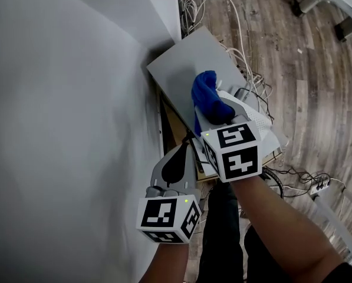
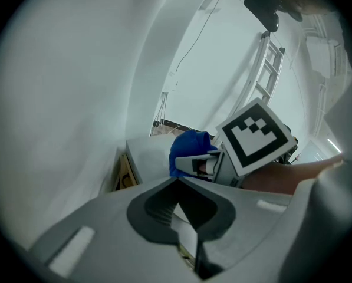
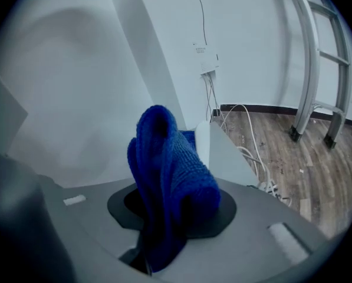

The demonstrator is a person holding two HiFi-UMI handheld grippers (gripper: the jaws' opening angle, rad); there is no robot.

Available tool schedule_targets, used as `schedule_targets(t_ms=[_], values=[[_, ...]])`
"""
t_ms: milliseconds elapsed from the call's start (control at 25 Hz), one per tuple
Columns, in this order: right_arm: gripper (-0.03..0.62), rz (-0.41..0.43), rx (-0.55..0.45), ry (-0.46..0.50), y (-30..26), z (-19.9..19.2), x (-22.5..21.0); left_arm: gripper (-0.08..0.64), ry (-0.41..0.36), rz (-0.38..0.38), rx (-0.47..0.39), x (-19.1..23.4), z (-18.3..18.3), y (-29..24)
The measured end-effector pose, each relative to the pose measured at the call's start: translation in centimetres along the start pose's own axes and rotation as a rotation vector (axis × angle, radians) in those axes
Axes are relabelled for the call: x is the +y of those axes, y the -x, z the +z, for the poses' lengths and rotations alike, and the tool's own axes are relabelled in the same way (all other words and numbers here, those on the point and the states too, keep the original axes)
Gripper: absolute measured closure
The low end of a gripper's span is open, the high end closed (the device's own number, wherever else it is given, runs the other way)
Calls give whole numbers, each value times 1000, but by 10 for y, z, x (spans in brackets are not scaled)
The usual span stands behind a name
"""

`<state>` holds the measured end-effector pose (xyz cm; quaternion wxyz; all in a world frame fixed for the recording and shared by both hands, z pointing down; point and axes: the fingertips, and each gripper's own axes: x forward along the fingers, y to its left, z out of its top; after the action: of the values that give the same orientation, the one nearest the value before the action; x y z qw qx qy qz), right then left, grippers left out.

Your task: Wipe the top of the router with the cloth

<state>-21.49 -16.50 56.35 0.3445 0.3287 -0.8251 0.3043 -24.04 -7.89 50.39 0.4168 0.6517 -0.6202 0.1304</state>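
The right claw (image 3: 164, 234) pinches a bunched blue cloth (image 3: 170, 181), holding it over the near right part of a flat grey slab (image 1: 178, 69) beside the wall (image 1: 63, 99). The left claw (image 1: 183, 152) hangs nearer, pressed together on nothing, just left of the right one

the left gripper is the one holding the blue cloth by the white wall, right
No, it is the right gripper that is shut on the blue knitted cloth by the white wall, as the right gripper view shows. The left gripper is shut with nothing in it.
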Motion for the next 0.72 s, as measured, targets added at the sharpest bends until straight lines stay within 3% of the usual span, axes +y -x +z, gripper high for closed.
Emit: schedule_targets(t_ms=[440,720], values=[[448,-27,-72,54,84,46,-3,558,-73,-13,-16,-50,58,8],[448,-74,-118,106,152,42,-28,558,-124,-79,-76,-100,76,19]])
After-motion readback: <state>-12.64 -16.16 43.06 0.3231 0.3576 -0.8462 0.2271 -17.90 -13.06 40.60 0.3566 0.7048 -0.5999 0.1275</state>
